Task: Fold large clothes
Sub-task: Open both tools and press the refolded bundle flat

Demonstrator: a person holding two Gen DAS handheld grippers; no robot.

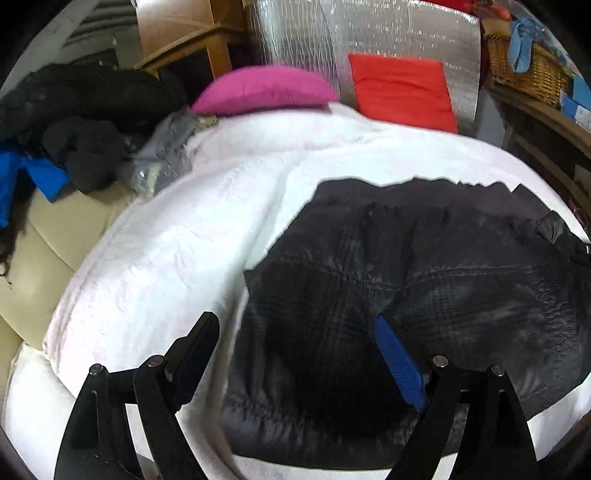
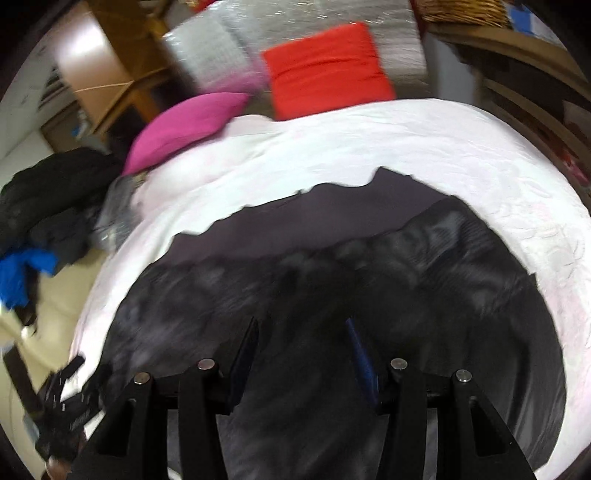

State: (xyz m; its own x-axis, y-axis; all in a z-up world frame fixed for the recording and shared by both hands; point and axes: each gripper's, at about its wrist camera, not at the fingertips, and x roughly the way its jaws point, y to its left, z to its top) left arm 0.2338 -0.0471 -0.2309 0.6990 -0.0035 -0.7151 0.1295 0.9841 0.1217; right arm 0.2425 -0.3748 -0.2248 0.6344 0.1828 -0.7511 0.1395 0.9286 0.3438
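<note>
A white quilted bedspread (image 1: 177,236) covers the bed and fills most of both views. At far left a heap of dark clothes (image 1: 81,122) with a blue garment (image 1: 44,173) lies on a cream surface (image 1: 55,229) beside the bed. Behind it stands wooden furniture (image 1: 184,33). A magenta pillow (image 1: 266,90) rests at the far edge of the bedspread, and to its right a red cushion (image 1: 402,90) leans against a silvery quilted panel (image 1: 388,33). At far right a wicker basket (image 1: 524,70) sits on wooden shelving (image 1: 543,136).

The dark padded jacket (image 1: 388,295) lies spread flat on the near right part of the bedspread, its far hem jagged against the white.

In the left wrist view, the left gripper (image 1: 295,354) is spread wide over the jacket's near left edge: its left finger is above the bedspread, its blue-padded right finger above the dark fabric. Nothing is pinched between them.

In the blurred right wrist view, the left gripper shows faintly at the lower left edge. The right gripper (image 2: 303,350) hangs over the jacket's middle, its jaws about half apart. Dark fabric lies behind and between the fingers, but the blur leaves it unclear whether they grasp any of it.
</note>
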